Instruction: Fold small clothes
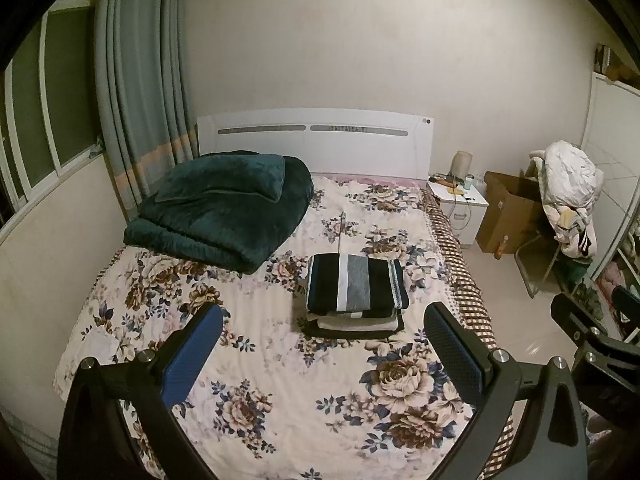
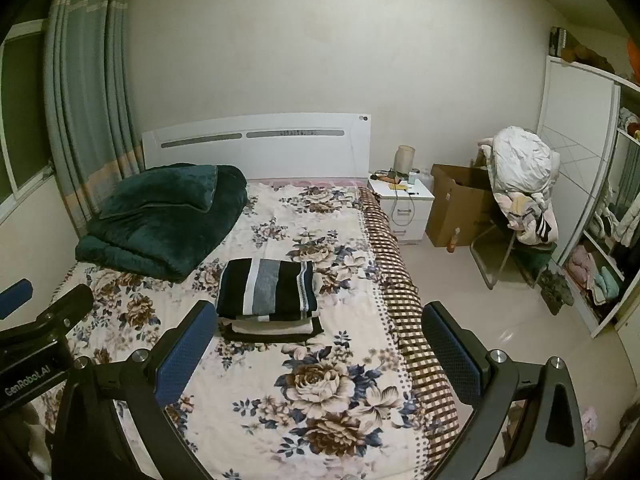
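A stack of folded clothes (image 1: 356, 294) lies on the floral bed sheet (image 1: 280, 380), topped by a black, white and grey striped garment; it also shows in the right wrist view (image 2: 270, 294). My left gripper (image 1: 324, 340) is open and empty, held above the bed short of the stack. My right gripper (image 2: 320, 340) is open and empty, held above the bed's right half, the stack beyond its left finger. The right gripper's body shows at the right edge of the left wrist view (image 1: 588, 332); the left gripper's body shows at the left of the right wrist view (image 2: 44, 328).
A folded dark green blanket (image 1: 224, 208) lies at the head of the bed. A white nightstand (image 1: 460, 204), a cardboard box (image 1: 508, 216) and a chair piled with clothes (image 1: 568, 196) stand to the right. An open wardrobe (image 2: 600, 240) is at far right. Curtains (image 1: 136, 80) hang left.
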